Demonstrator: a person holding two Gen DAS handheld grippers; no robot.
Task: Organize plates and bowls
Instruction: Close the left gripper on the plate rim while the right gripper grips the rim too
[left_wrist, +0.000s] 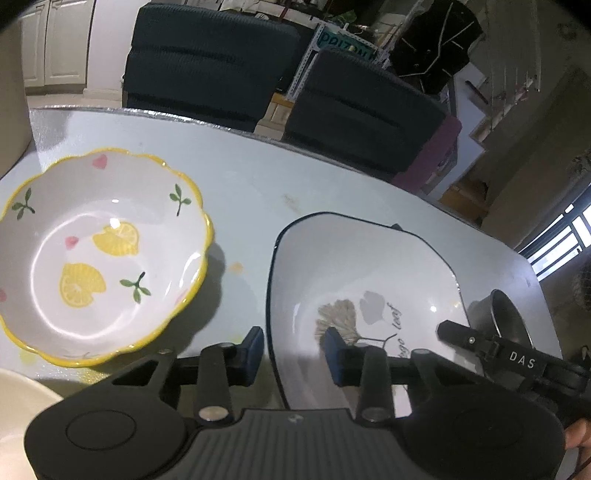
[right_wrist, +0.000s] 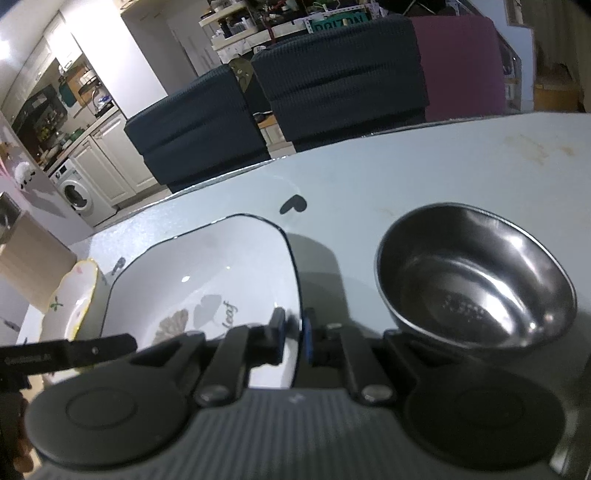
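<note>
1. The square white plate (left_wrist: 369, 280) with a dark rim and a leaf print lies on the pale table (left_wrist: 258, 177); in the left wrist view it sits right of the lemon bowl (left_wrist: 99, 254), the two apart.
2. The left gripper (left_wrist: 293, 349) straddles the plate's near left rim; one blue pad is outside the rim, the other over the plate's inside; the fingers (left_wrist: 255, 341) stand spread and do not visibly press the rim.
3. The right gripper (right_wrist: 293, 334) straddles the plate's near right rim; its fingers (right_wrist: 277, 328) stand very close on either side of the rim (whether they actually pinch it cannot be told).
4. The steel bowl (right_wrist: 476, 277) stands upright just right of the plate; dark chairs (right_wrist: 332, 74) stand beyond the table's far edge.
</note>
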